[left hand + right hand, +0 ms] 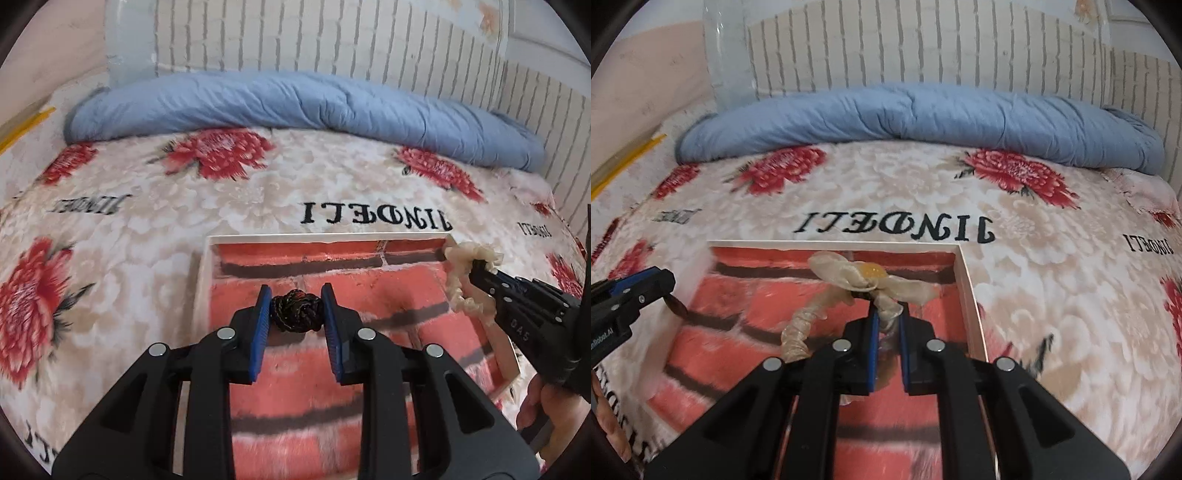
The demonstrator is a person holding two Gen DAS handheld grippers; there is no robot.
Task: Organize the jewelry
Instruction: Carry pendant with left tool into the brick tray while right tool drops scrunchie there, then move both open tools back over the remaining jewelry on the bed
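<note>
My left gripper (296, 309) is shut on a black knotted hair tie (295, 309), held above a shallow white-rimmed box (328, 237) lined with a red brick pattern. My right gripper (888, 318) is shut on a cream sheer scrunchie (866, 282) with a bow and an amber bead; its ruffled loop hangs to the left over the same box (967, 295). In the left wrist view the right gripper (476, 271) comes in from the right with the cream scrunchie (465, 280) over the box's right wall. The left gripper (666, 295) shows at the left edge of the right wrist view.
The box lies on a bed with a cream blanket (140, 229) printed with red flowers and black lettering. A rolled blue quilt (295, 103) lies along the far side against a white slatted wall (295, 33). A person's hand (546, 410) holds the right gripper's handle.
</note>
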